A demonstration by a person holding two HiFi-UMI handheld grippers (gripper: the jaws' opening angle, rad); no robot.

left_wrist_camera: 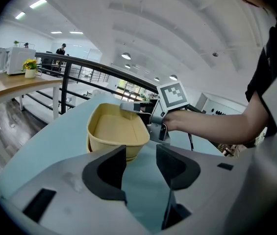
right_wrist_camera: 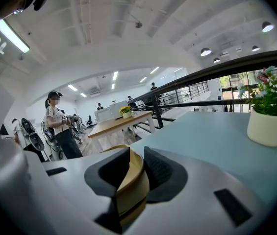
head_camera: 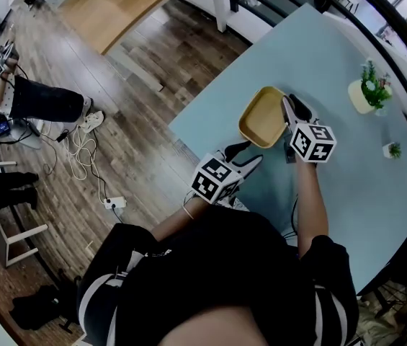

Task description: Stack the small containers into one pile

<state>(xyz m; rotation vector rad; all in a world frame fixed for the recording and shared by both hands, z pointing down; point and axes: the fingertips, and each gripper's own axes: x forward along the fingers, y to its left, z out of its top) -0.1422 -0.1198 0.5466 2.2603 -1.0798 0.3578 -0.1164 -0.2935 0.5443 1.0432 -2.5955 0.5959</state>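
Observation:
A yellow oblong container (head_camera: 262, 117) rests on the light blue table (head_camera: 376, 186), nested in another one whose rim shows beneath it (left_wrist_camera: 110, 150). My right gripper (head_camera: 288, 115) is shut on the near-right rim of the yellow container (right_wrist_camera: 131, 182), one jaw inside and one outside. My left gripper (head_camera: 248, 155) is open and holds nothing, a short way in front of the container (left_wrist_camera: 116, 133), with bare table between its jaws (left_wrist_camera: 140, 173).
A white pot with a green plant (head_camera: 367, 92) stands at the table's far right, a smaller potted plant (head_camera: 391, 150) near it. The table's left edge (head_camera: 189, 146) drops to wooden floor. A person (right_wrist_camera: 60, 126) stands in the distance.

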